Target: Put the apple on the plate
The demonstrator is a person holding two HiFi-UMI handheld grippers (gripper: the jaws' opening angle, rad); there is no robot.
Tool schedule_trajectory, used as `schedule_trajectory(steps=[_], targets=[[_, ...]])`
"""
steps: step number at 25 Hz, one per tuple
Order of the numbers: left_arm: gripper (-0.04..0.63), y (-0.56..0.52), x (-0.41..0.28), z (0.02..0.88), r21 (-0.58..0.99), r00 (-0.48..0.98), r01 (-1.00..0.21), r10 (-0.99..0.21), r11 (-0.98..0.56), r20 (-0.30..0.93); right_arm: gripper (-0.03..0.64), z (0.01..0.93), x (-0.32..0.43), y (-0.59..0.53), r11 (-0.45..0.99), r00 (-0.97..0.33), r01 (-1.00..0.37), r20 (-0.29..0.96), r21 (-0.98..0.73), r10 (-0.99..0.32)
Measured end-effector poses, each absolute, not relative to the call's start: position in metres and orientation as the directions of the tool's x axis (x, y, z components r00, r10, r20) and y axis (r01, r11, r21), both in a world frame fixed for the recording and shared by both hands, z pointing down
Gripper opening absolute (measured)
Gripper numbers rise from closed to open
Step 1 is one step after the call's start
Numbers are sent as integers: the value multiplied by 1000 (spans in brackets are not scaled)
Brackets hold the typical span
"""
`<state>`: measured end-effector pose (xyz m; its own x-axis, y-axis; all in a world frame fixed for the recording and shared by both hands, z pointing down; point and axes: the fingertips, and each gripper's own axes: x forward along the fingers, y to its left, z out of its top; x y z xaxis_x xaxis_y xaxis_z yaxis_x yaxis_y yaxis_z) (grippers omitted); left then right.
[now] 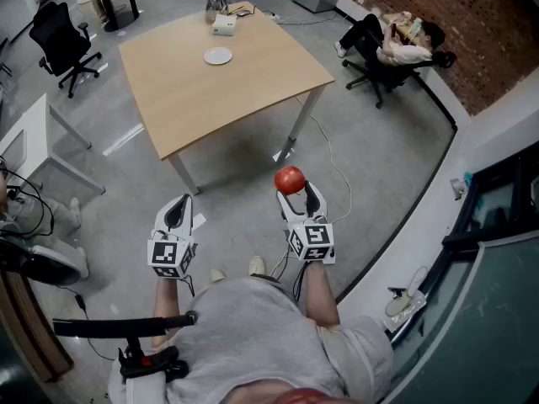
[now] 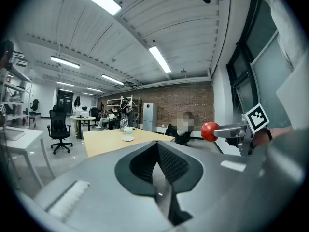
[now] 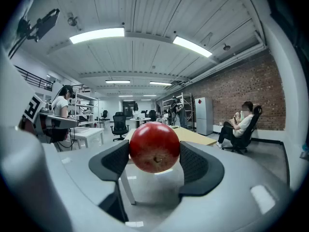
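My right gripper point(image 1: 291, 187) is shut on a red apple point(image 1: 289, 179), held in the air above the grey floor, short of the table. In the right gripper view the apple point(image 3: 154, 146) sits squeezed between both dark pads. A small white plate point(image 1: 217, 55) lies on the far part of the wooden table point(image 1: 253, 82); the left gripper view shows that plate point(image 2: 128, 138) far off. My left gripper point(image 1: 177, 211) hangs beside the right one with its jaws together and nothing in them. The apple point(image 2: 209, 131) also shows at the right of the left gripper view.
A white box point(image 1: 224, 25) and a glass jug point(image 1: 215, 5) stand at the table's far edge. A person sits in a chair point(image 1: 389, 50) at the back right. A black office chair point(image 1: 64, 42) and a white desk point(image 1: 34, 137) stand to the left. A cable point(image 1: 333, 162) trails across the floor.
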<state>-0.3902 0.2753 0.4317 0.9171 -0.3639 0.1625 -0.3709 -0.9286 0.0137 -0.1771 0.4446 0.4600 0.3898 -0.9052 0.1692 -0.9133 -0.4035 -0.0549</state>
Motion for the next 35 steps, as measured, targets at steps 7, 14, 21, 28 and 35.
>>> schedule_trajectory(steps=[7,14,21,28,35], targets=[[20,275,-388,427,20,921,-367,-361,-930,145,334,457,-174,443,-397,384,-917,167,-48,-908],[20,284,-377,426,10,919,-371,-365,-929,151,334,448,-161,456,-408,396,-908,121,-96,-910],[20,301,-342,425,2,918,-371,-366,-929,155,334,450,-130,478,-404,393,-911,132,-78,-910],[20,318,-318,435,-14,901,-410,-407,-912,152,334,455,-101,498,-360,352,-932,131,-39,-927],[20,326,-293,436,-23,904,-400,-399,-916,155,334,458,-81,498,-343,335,-938,130,-44,-933]])
